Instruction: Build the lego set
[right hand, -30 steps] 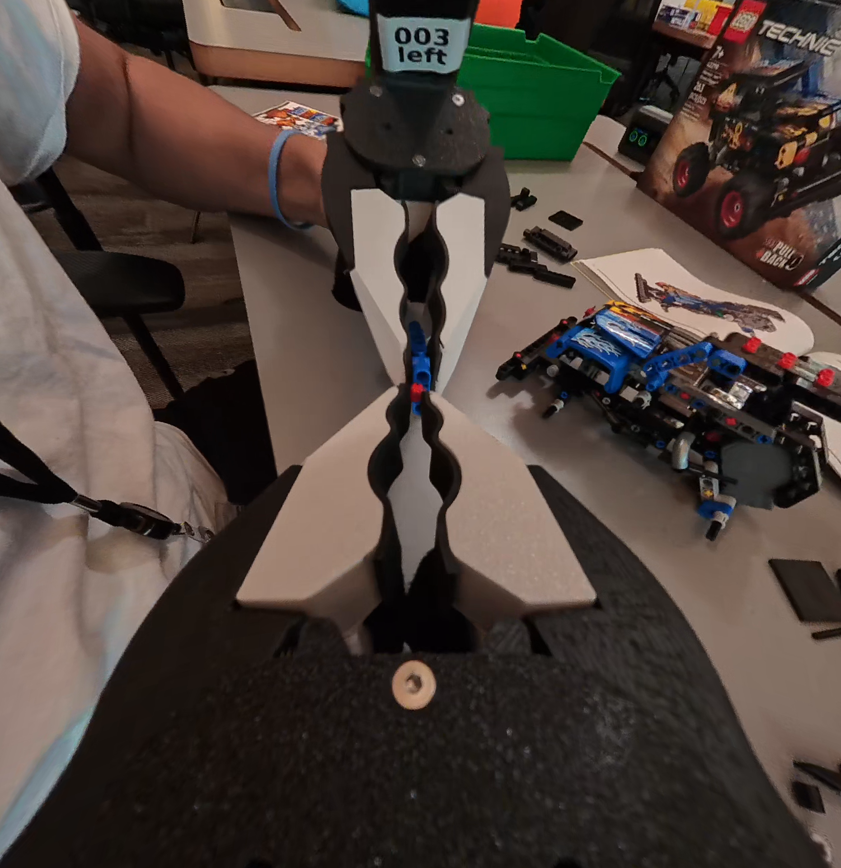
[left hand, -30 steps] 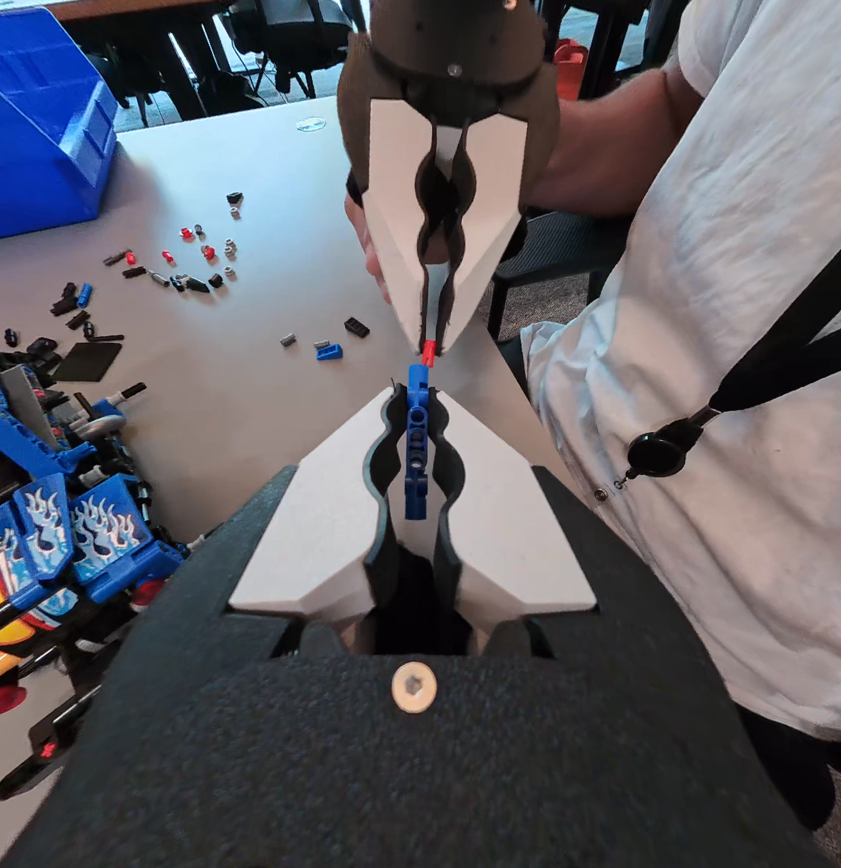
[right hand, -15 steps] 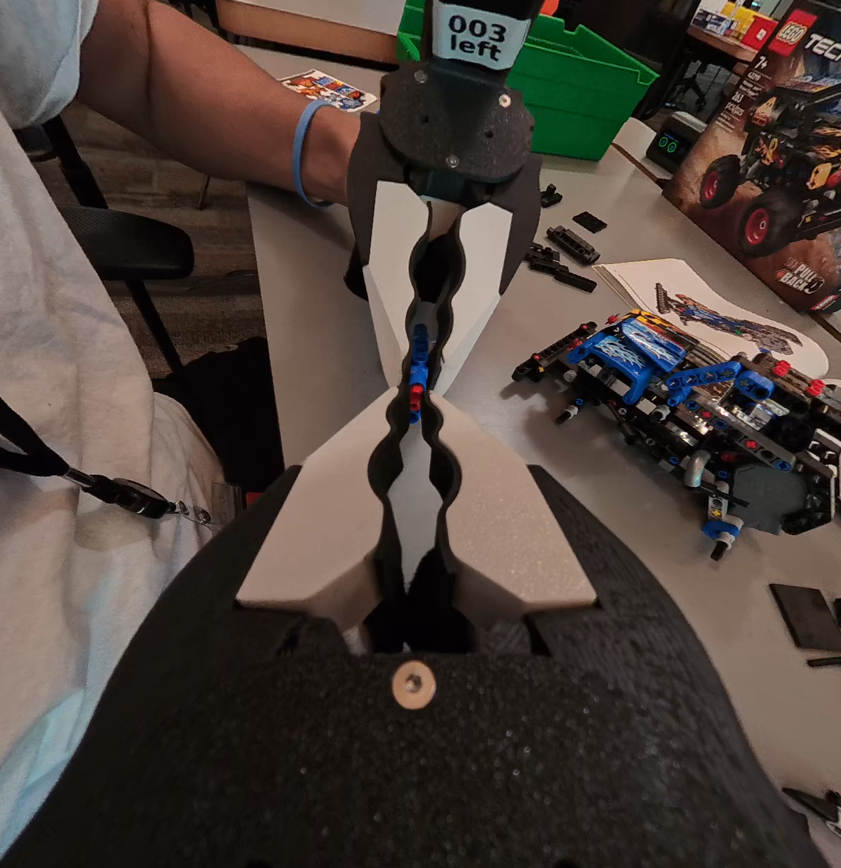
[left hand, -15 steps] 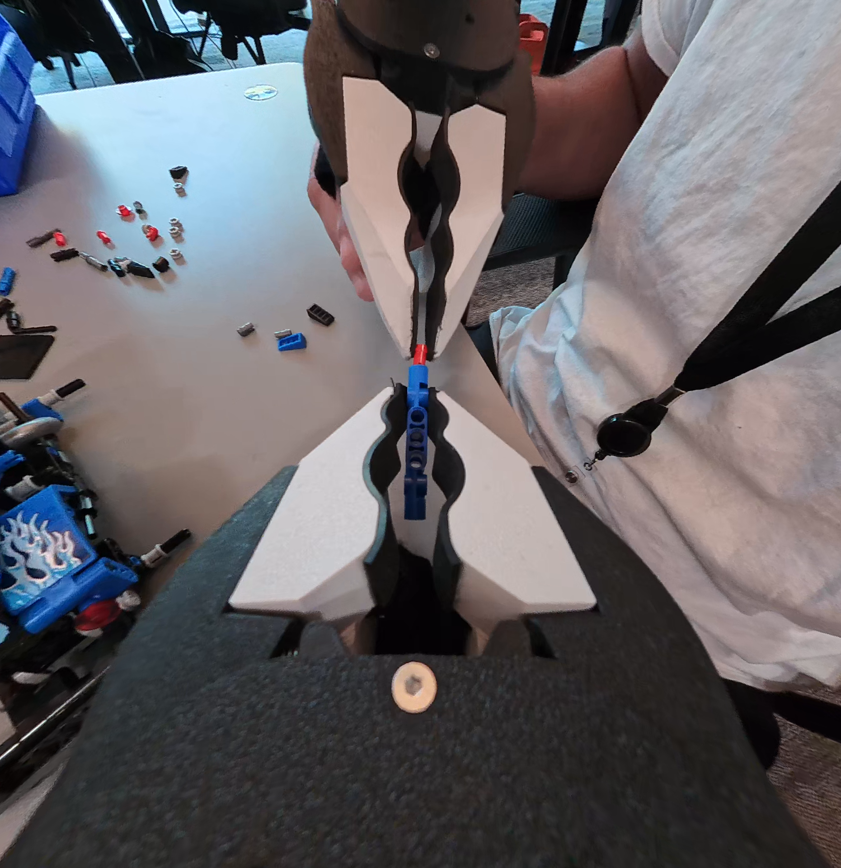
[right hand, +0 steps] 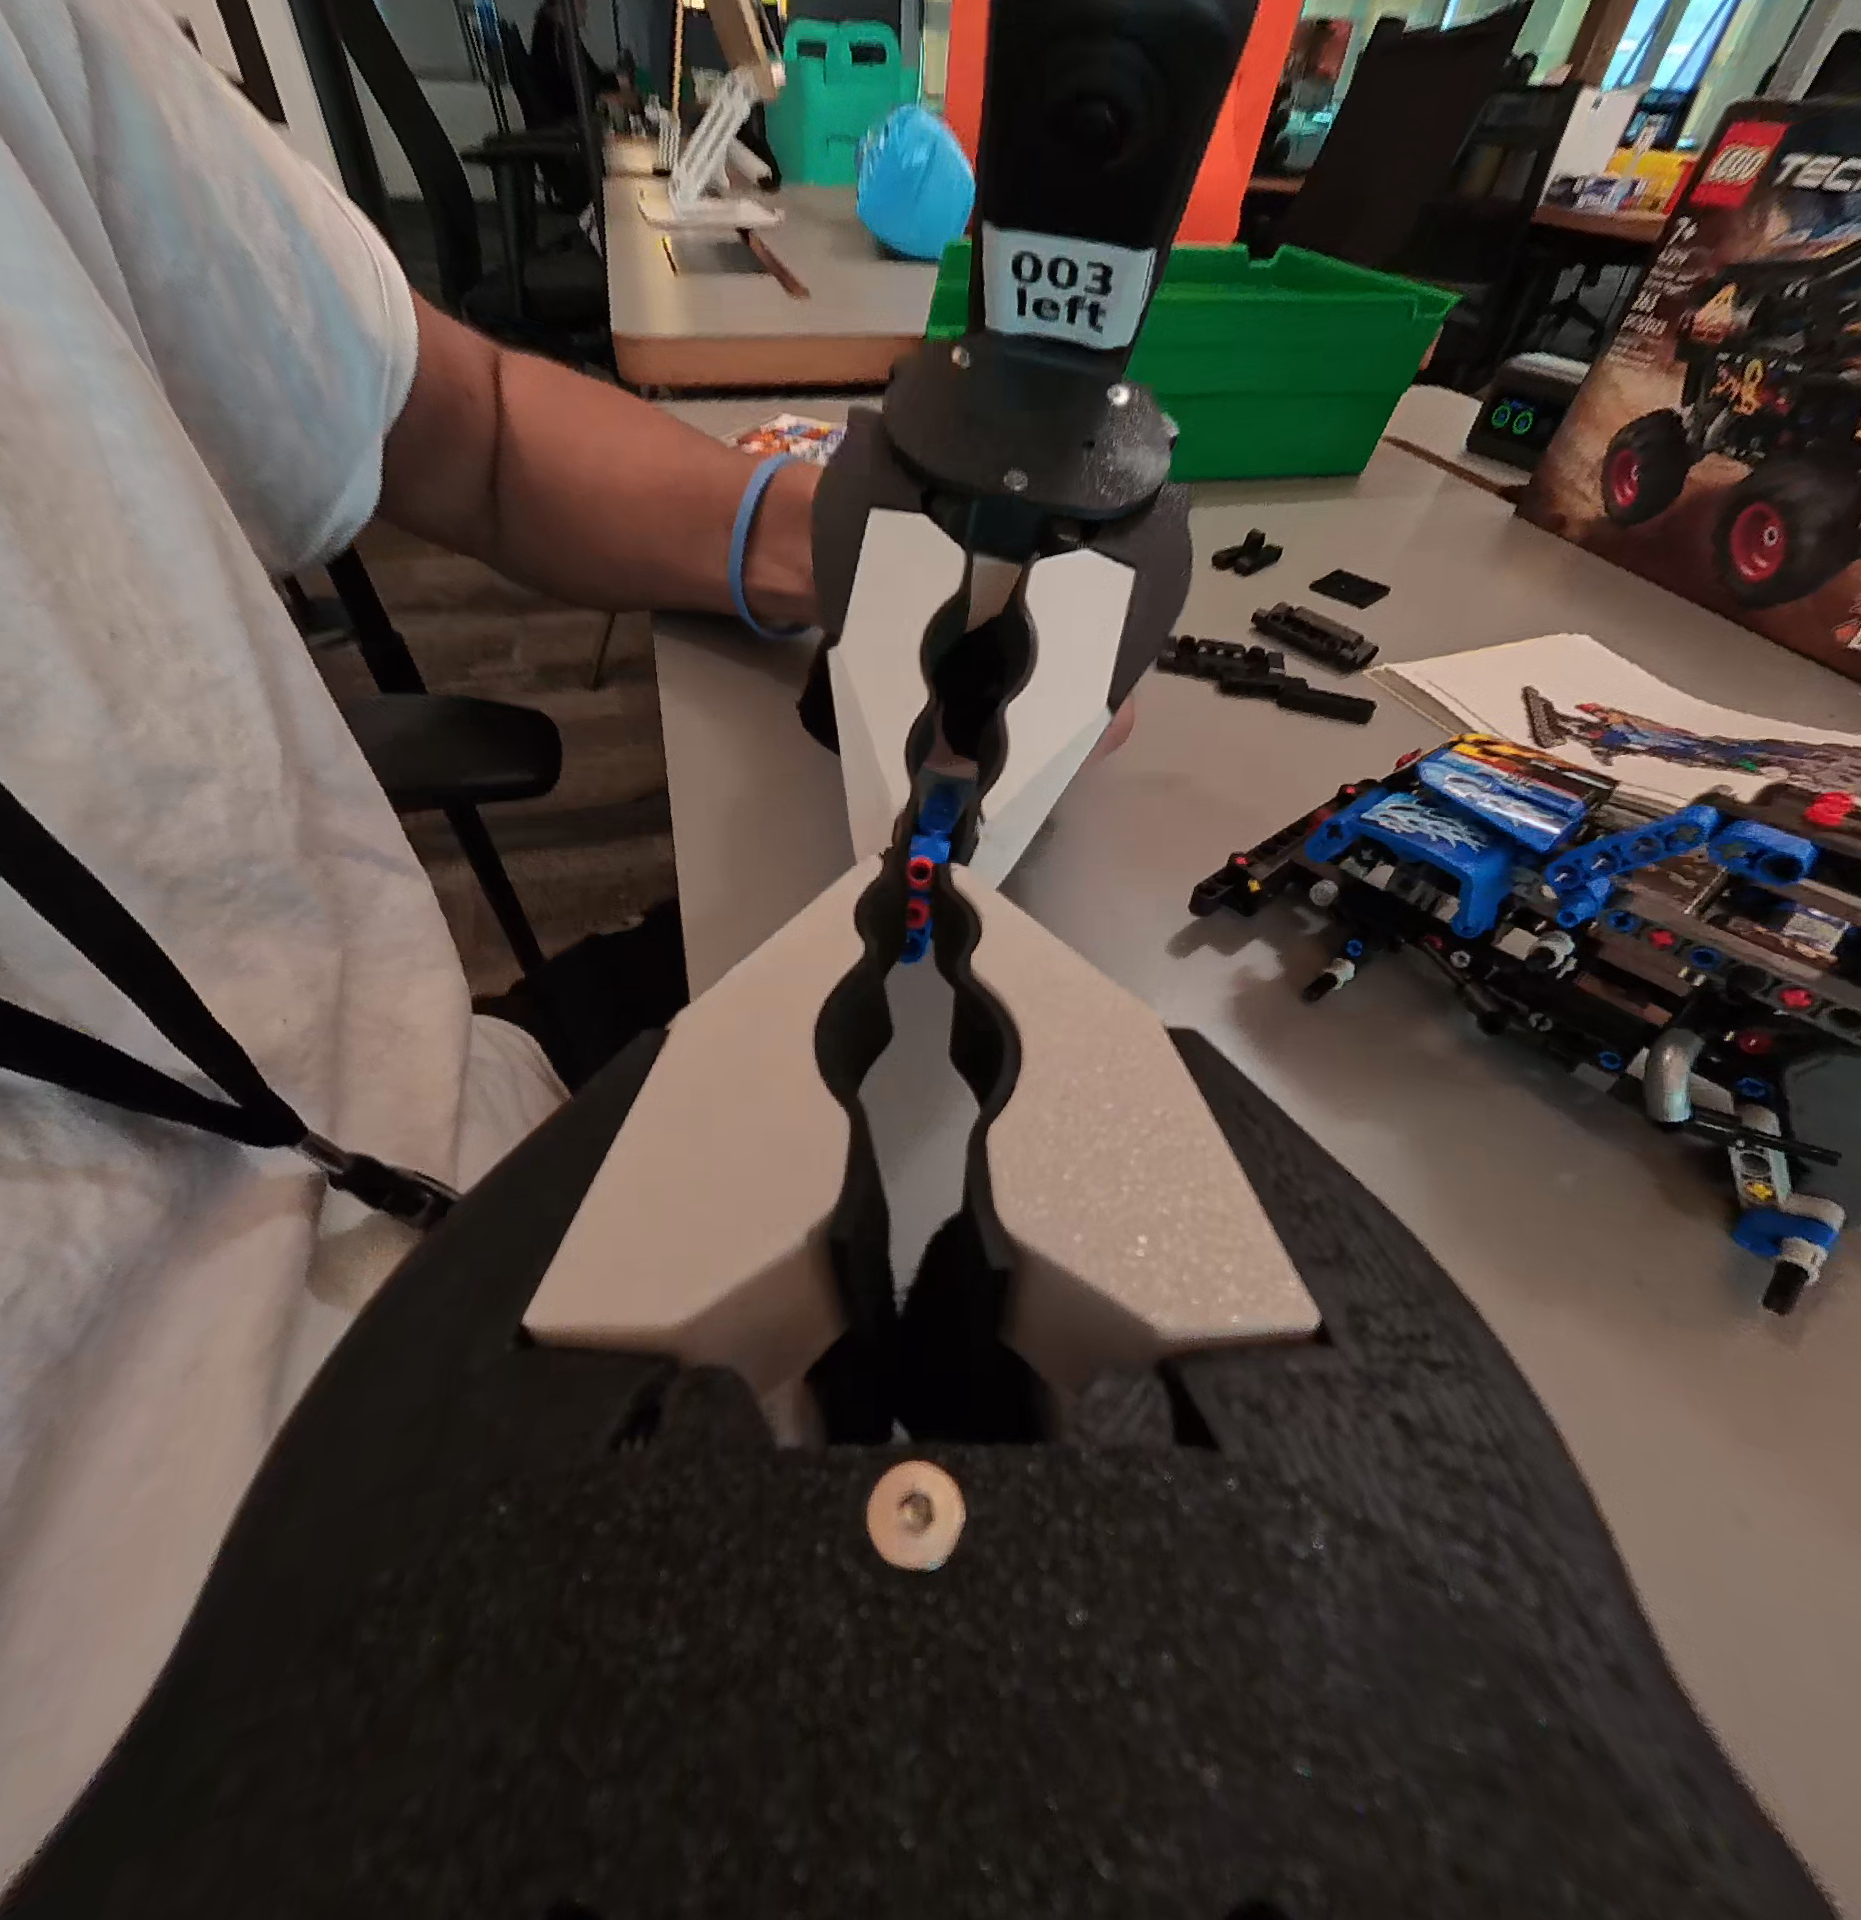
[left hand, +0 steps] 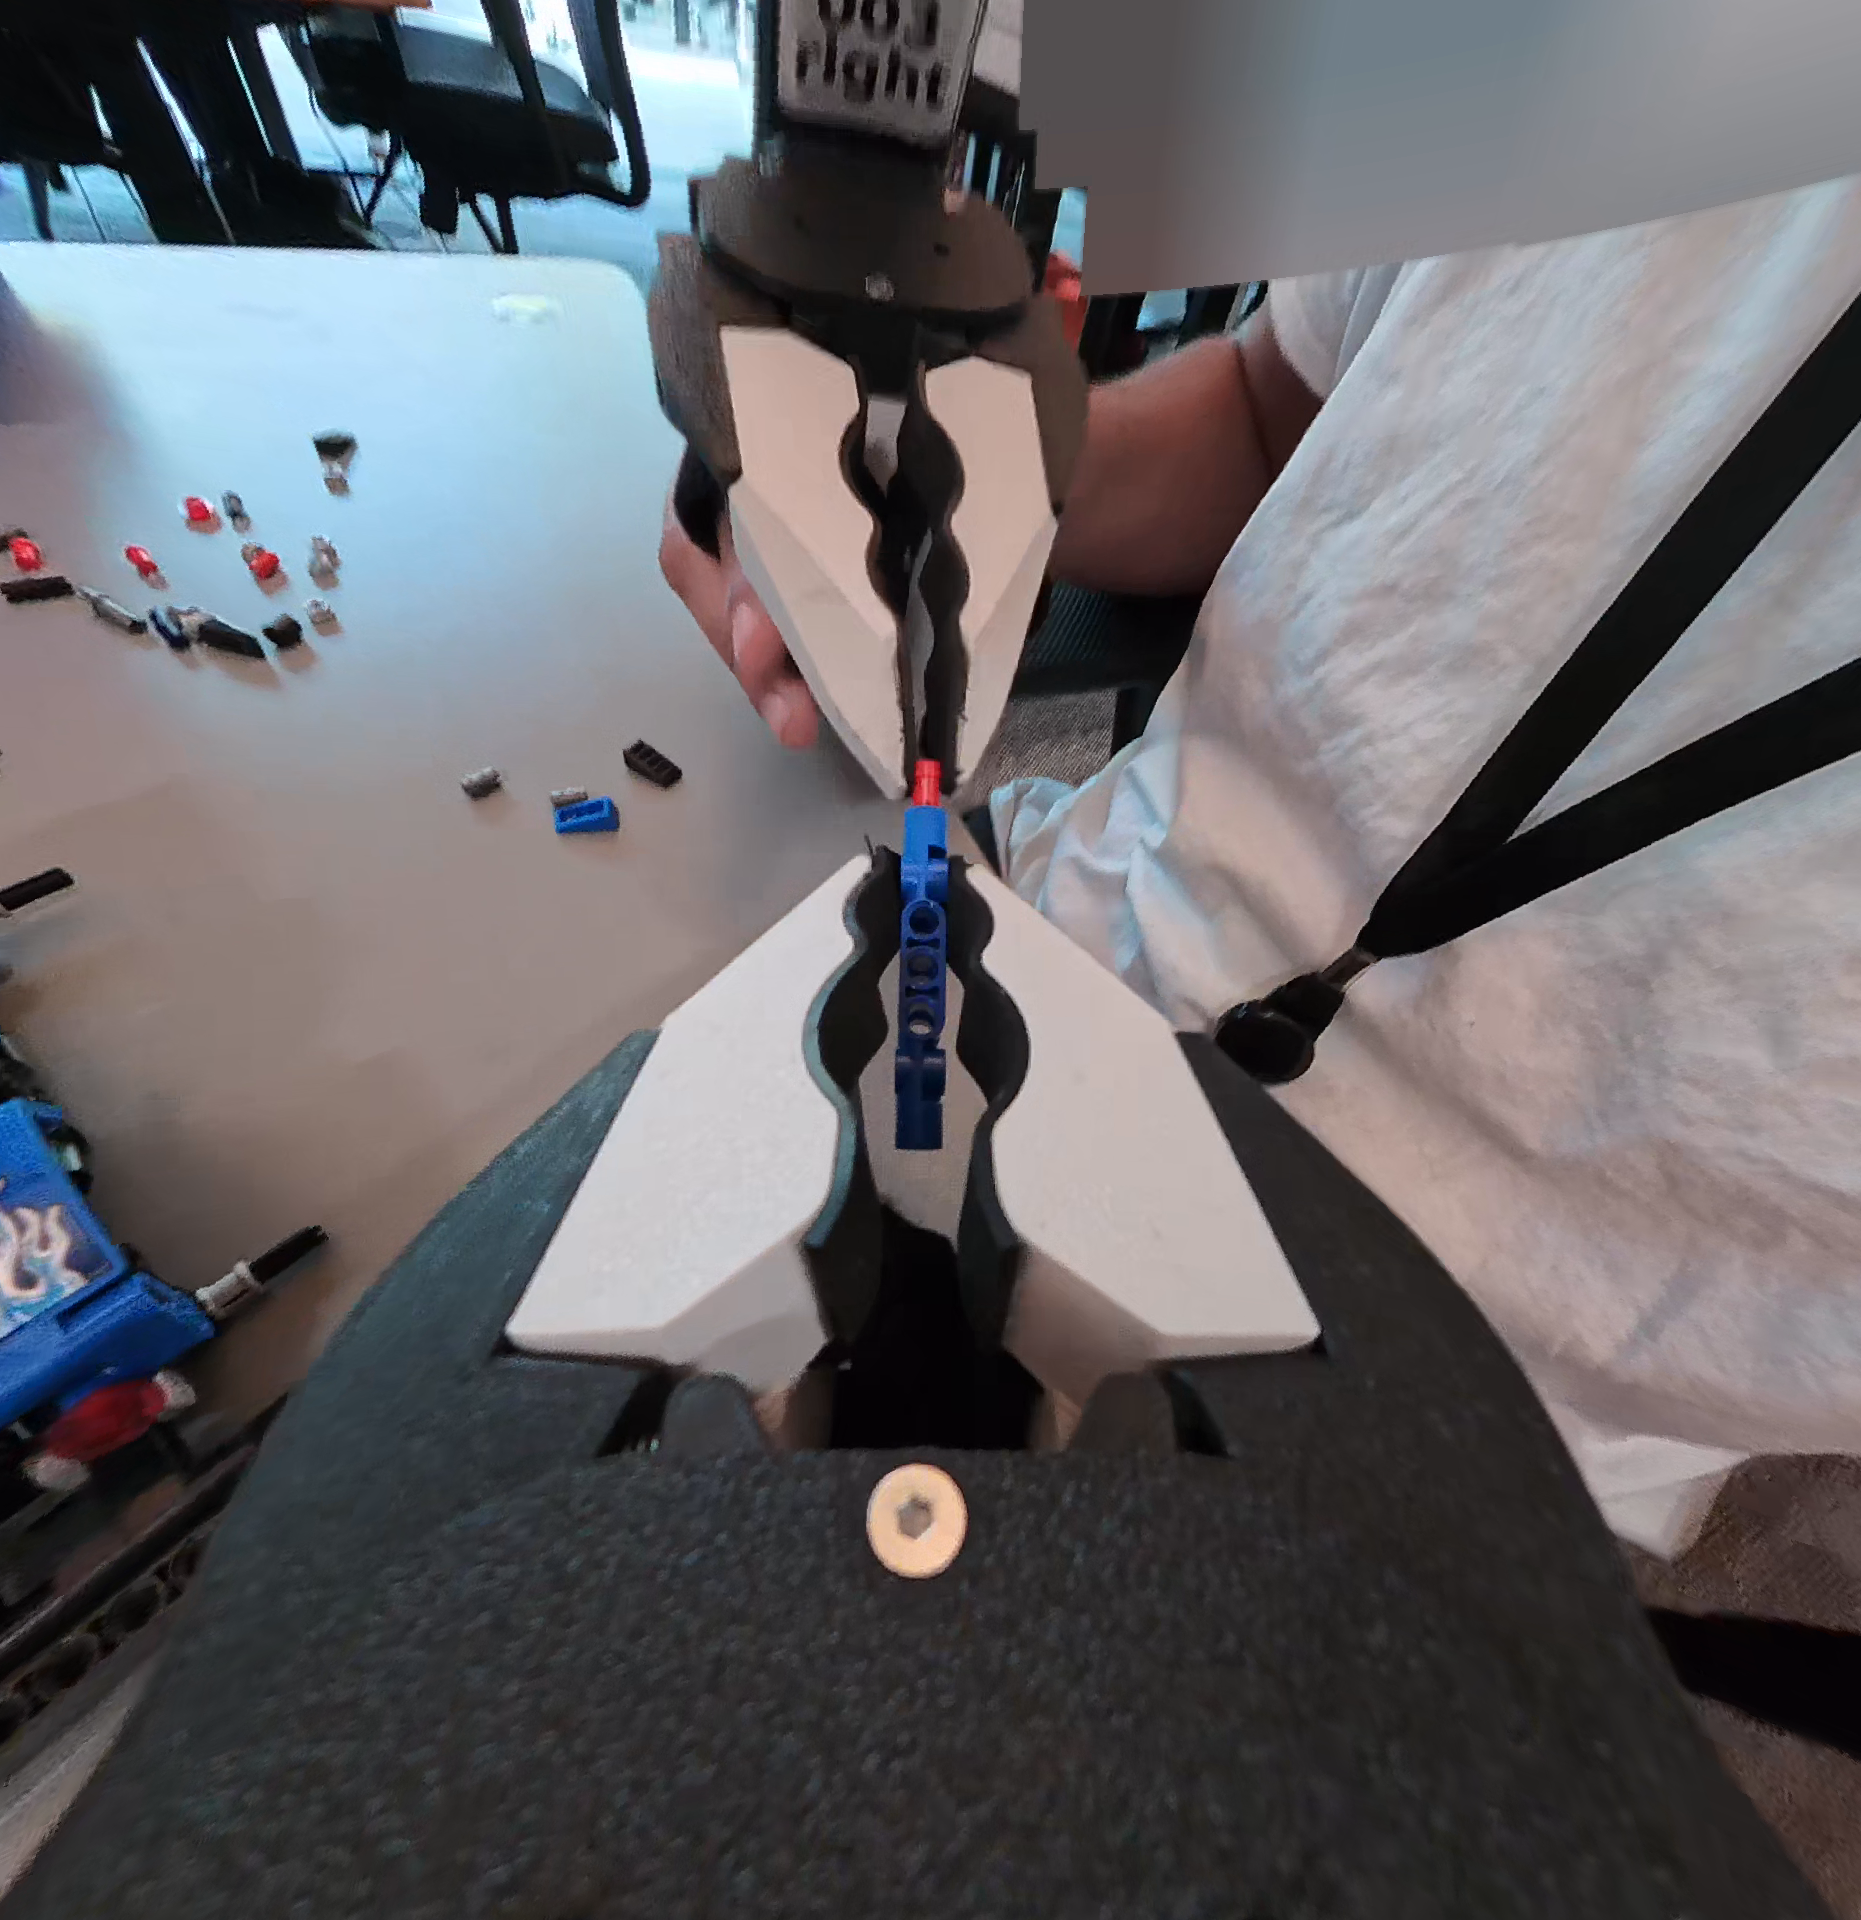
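Grey surface (right hand: 1425,1143) carries one part-built blue-and-black truck chassis (right hand: 1591,935), well off the jaws' side, loose bits unplaced. Left gripper (left hand: 924,862) clamps one blue beam (left hand: 921,987); right gripper (right hand: 918,883) pinches one red pin (left hand: 926,779), tip to tip at the beam's end. Plenty left, I'd judge.

The left gripper (left hand: 924,873) and the right gripper (right hand: 921,883) point at each other tip to tip, close in front of the person's torso. The left gripper's jaws are closed on a blue beam (left hand: 921,977) that runs lengthwise between its fingers. The right gripper's jaws pinch a red pin (left hand: 926,779) at their tips, its free end touching the beam's far end. Both bare forearms reach in from the body, the left one wearing a blue wristband (right hand: 744,551).
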Demonstrator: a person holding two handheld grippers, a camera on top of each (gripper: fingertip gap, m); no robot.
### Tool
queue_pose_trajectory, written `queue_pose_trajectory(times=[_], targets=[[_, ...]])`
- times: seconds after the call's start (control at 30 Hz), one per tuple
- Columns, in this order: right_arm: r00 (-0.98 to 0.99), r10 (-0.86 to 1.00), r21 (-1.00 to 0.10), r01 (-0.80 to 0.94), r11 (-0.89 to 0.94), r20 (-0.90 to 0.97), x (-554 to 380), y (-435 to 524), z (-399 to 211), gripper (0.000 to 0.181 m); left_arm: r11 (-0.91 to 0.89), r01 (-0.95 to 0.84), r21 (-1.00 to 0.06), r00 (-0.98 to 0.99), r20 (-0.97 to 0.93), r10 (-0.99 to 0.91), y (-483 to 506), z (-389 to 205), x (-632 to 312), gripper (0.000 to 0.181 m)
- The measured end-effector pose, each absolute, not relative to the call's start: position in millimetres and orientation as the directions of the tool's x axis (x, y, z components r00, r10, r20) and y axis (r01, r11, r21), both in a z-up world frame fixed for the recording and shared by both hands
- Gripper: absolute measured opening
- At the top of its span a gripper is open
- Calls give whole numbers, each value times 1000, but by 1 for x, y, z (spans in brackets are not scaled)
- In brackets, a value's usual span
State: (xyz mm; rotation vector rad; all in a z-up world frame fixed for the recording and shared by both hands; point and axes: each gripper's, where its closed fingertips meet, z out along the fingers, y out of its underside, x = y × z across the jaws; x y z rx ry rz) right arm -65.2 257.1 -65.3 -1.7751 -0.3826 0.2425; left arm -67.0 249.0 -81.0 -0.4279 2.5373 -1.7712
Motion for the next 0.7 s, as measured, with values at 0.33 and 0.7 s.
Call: queue_pose_trajectory(times=[0.33,0.7], targets=[[944,329,-998,16,-57,-3,-60,266,-37,4,150,-263,-953,-950,229,-213,255,-53,-63,6],[945,313,-923,200,-329,93,-55,263,-80,4,505,-118,-855,-947,-57,-317,261,-96,-55,6]])
